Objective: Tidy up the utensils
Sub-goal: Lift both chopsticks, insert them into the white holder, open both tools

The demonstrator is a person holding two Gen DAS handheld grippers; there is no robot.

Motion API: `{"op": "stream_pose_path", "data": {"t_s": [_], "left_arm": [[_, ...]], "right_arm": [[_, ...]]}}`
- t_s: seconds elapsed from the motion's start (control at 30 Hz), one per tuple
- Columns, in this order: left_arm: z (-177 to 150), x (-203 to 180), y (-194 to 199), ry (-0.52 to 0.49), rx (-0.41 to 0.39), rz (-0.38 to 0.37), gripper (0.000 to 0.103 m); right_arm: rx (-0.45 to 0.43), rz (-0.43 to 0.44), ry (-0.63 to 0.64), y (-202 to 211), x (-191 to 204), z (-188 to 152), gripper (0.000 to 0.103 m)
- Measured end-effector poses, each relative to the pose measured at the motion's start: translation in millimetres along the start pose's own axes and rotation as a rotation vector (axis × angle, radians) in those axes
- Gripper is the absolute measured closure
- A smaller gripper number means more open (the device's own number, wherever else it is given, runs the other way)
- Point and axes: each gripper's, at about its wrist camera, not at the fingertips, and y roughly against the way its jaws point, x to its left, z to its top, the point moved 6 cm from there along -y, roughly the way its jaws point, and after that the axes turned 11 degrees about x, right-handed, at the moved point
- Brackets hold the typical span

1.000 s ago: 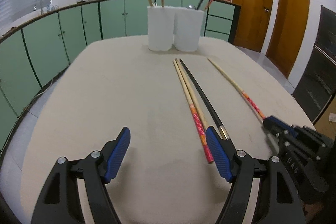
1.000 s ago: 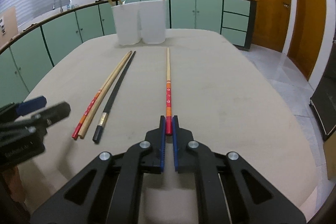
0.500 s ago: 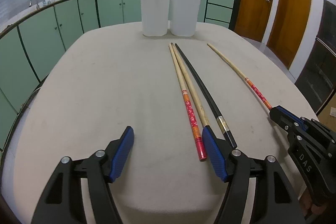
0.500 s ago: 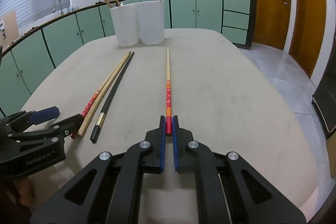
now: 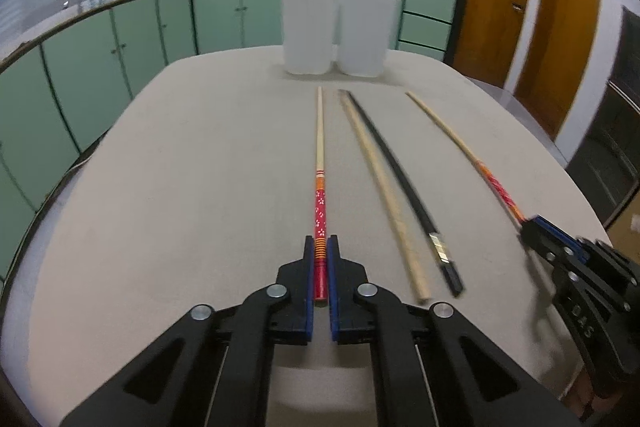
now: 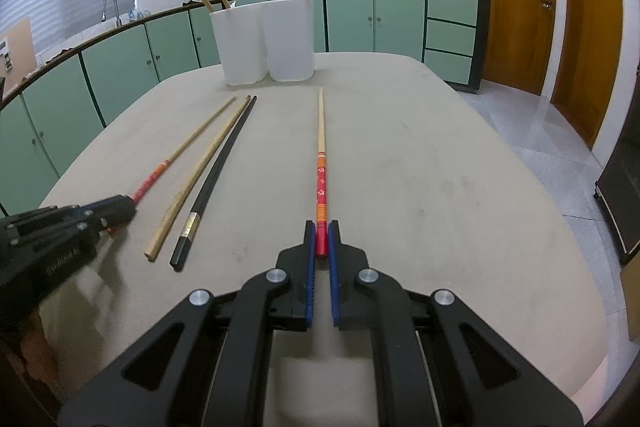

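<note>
A: How do the two grippers sit?

B: Both point forward and down over the counter (image 5: pixel 180 187). The left gripper (image 5: pixel 320 247) is clamped on the red end of a flowered chopstick (image 5: pixel 319 163); the right gripper (image 6: pixel 321 231) pinches its twin (image 6: pixel 321 163).

A: What differs between views?

B: The left view is blurred. The right view sharply shows the plain wooden chopstick (image 6: pixel 196 179) and black chopstick (image 6: pixel 218 171) lying together, and two white holders (image 6: pixel 266 41) with chopsticks inside.
</note>
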Motion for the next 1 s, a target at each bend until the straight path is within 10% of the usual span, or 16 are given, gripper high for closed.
{"op": "stream_pose_path", "data": {"t_s": [0.2,0.33,0.7,1.0], "left_arm": [[4.8,22.5,-2.6,0.054,0.017,-0.011,0.095],[2.2,25.1,4.1,0.062,0.000,-0.034,0.055],[-4.6,23.4,5.3,0.055,0.004,-0.039,0.055],[-5.5,20.8,3.6,0.064,0.014,-0.020,0.089]], "right_arm": [[0.011,0.000,0.007,-2.4,1.9,-1.9,0.098],[0.011,0.000,0.011,-1.7,2.6,-1.9,0.098],[0.009,0.008,0.006,-3.4,2.0,-1.1,0.098],[0.008,0.013,-0.003,-4.2,0.8,-0.8,0.098]]}}
